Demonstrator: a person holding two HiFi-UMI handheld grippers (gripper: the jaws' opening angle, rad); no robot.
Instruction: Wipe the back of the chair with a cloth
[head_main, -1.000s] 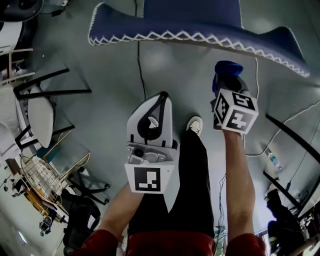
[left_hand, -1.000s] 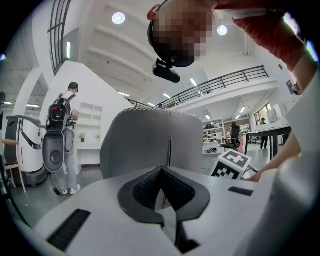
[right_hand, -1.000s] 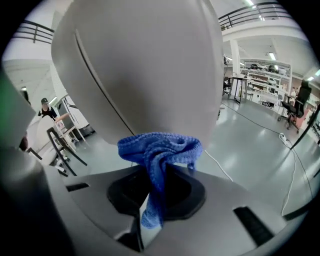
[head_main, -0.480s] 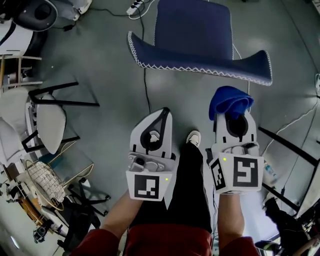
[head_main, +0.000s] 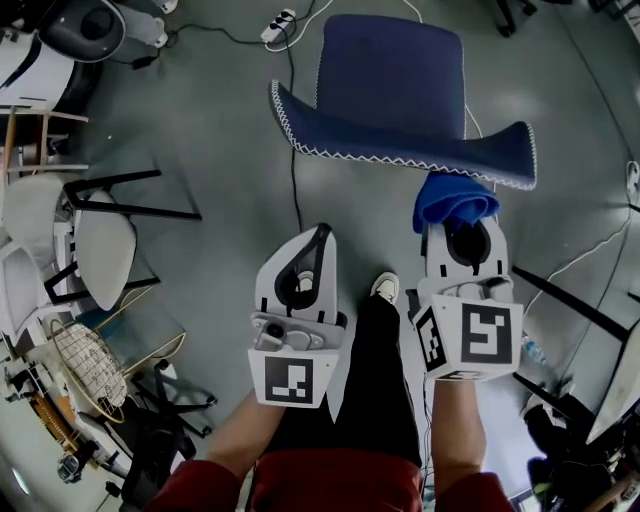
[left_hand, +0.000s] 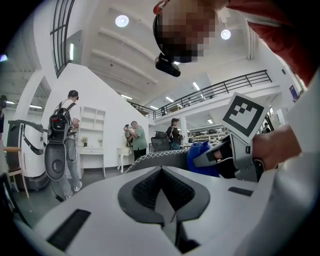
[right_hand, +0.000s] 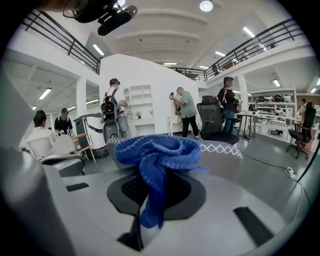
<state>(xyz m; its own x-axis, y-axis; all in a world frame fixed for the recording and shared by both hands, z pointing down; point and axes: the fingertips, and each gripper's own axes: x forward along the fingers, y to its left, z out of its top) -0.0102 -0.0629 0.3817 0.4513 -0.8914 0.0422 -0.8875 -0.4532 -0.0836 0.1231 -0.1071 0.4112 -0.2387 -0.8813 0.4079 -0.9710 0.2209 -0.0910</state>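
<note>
Right tongs, clamped on blue cloth, now reach chair back edge, closer than before; wiping looks about to start. Left tongs together, empty

The grey floor carries a blue chair just ahead of the right gripper. A white power strip lies well ahead of the left gripper, and its black cable runs back toward that gripper. A white chair stands well off to its left. A person's shoe rests on the floor between the two grippers.
</note>
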